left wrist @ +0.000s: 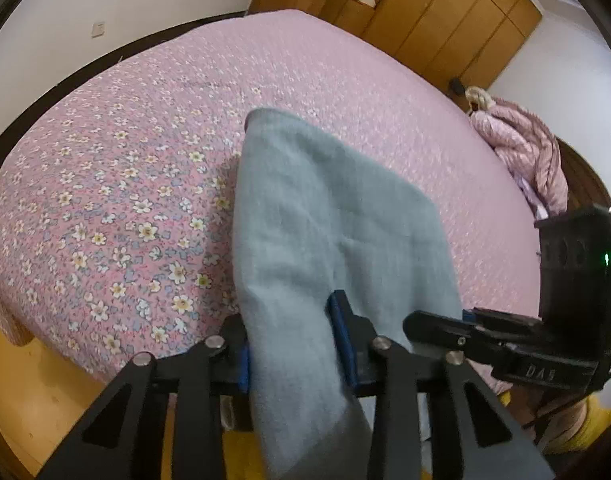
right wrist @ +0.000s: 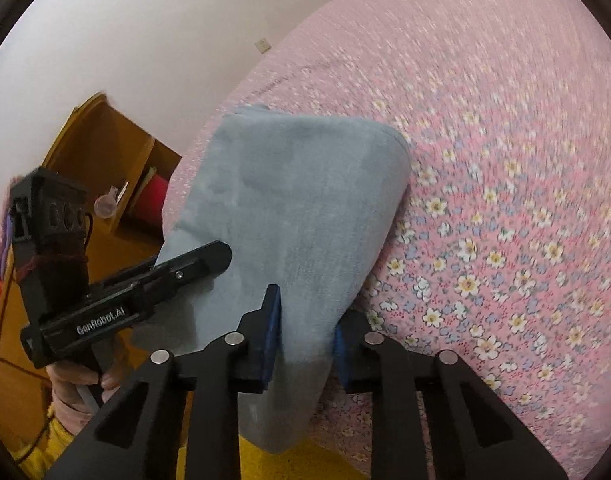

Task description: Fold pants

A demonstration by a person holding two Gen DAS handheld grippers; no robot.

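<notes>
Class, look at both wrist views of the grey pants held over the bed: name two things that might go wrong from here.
1. Both the left gripper and right gripper pinch the grey pants near one end; a slip might undo the fold.
2. That held end hangs past the edge of the bed, so it may slide toward the floor.

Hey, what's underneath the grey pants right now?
Under the grey pants lies the pink floral bedspread. Their far folded end seems to rest on it, while the left gripper and right gripper clamp the near end. The bedspread directly beneath is covered, so unseen.
</notes>
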